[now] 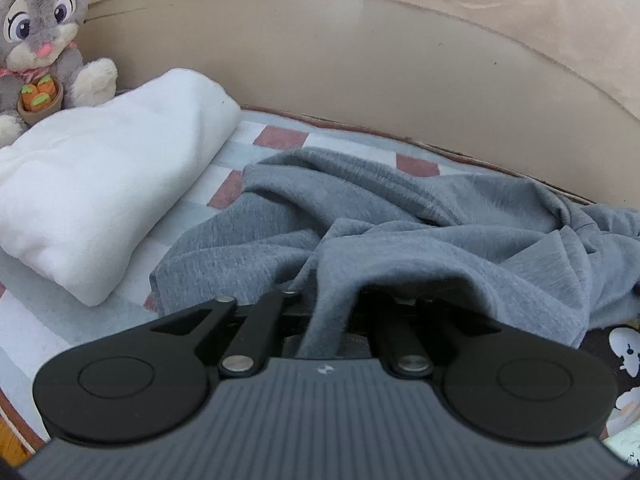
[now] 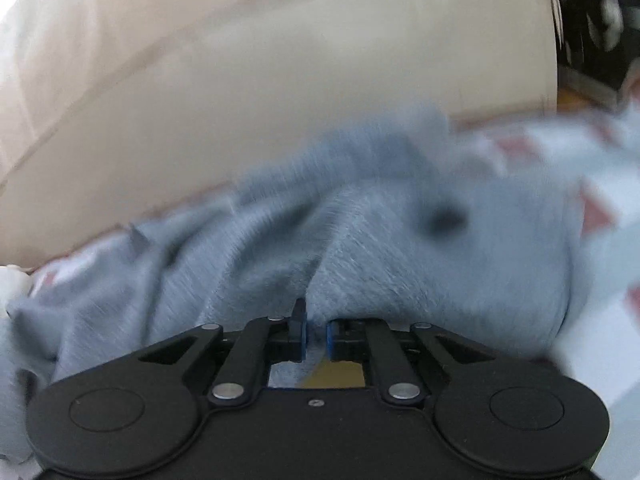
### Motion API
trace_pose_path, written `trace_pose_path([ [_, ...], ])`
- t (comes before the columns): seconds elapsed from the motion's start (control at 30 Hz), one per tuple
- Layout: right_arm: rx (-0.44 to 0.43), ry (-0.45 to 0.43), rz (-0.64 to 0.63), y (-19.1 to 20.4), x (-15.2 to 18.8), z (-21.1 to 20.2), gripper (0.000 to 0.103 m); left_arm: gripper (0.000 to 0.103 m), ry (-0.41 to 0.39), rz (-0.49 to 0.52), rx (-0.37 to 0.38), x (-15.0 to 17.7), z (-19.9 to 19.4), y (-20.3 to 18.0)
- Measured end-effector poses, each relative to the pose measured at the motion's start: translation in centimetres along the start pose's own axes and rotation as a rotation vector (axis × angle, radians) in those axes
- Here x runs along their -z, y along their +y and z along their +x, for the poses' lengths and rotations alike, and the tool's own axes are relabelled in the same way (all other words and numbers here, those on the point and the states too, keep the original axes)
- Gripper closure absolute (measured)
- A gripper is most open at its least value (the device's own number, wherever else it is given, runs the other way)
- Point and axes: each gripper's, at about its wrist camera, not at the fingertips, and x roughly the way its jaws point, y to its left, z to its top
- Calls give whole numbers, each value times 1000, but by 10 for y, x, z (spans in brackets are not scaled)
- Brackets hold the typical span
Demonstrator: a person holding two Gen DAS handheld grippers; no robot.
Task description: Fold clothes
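Left claw: the left gripper (image 1: 320,300) has grey cloth draped over its tips and running down between its arms; the fingertips are buried, so I cannot tell whether it pinches the fabric or merely sits under it.
Right claw: the right gripper (image 2: 316,334) has its blue-lined pads drawn nearly together with a thin fold of grey cloth between them; it looks clamped on the fabric, though this view is smeared with blur.
Garment: the grey garment (image 1: 400,216) lies rumpled and bunched on the checked bedcover (image 1: 276,136), close to the beige headboard (image 1: 340,72), nowhere near flat or squared.
Neighbours: a folded white blanket (image 1: 100,184) sits just beside it, and a plush rabbit (image 1: 40,40) leans behind that.
Handling: soft, light jersey knit, I'd judge; limp, sags between grips, creases easily, not slippery, nothing fragile.
Where to hold: best at a hem or shoulder seam, one edge per claw, well apart, so the cloth hangs taut instead of bunching.
Writing: none readable on the garment; a small pale emblem on the left claw's ribbed body, no letters I can make out.
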Motion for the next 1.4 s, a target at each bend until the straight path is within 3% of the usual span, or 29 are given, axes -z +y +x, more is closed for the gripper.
trace_pose_path([
  [0.07, 20, -96, -19, 6, -20, -33, 94, 101, -35, -5, 41, -6, -13, -1],
  [0.17, 125, -179, -82, 6, -46, -72, 95, 101, -26, -101, 190, -15, -35, 2],
  [0.27, 252, -225, -162, 4, -67, -103, 95, 101, 111, -235, 314, -8, -32, 8],
  [0.37, 330, -61, -176, -13, -67, -87, 93, 101, 300, -296, 314, 14, -8, 7],
  [0.43, 301, 39, -110, -22, -58, -78, 84, 101, 381, -250, 254, 24, 4, 0],
  [0.53, 251, 170, -69, -21, -41, -71, 82, 101, 375, -192, 219, 26, 4, -10],
  [0.63, 174, 163, -113, -5, -31, -91, 75, 100, 326, -166, 213, 22, -2, -14],
  [0.73, 20, 170, -148, 10, -32, -107, 72, 100, 306, -150, 206, 20, -3, -17],
  [0.83, -112, 181, -173, 26, -25, -108, 53, 100, 285, -134, 199, 18, -4, -19],
  [0.93, -159, 192, -162, 37, -8, -90, 51, 100, 265, -117, 192, 17, -5, -22],
  [1.03, -135, 238, -131, 36, 12, -61, 51, 100, 257, -107, 184, 16, -5, -23],
  [1.17, -138, 320, -2, 26, 36, -31, 50, 99, 259, -98, 170, 17, -2, -25],
  [1.2, -185, 324, 38, 24, 40, -30, 52, 99, 260, -92, 166, 17, -2, -25],
  [1.27, -311, 331, 43, 27, 45, -28, 83, 99, 260, -75, 153, 18, -1, -28],
  [1.3, -330, 330, -7, 34, 44, -29, 99, 99, 260, -62, 144, 19, 0, -29],
  [1.4, -370, 246, -175, 62, 30, -45, 99, 98, 252, 11, 125, 17, -2, -35],
])
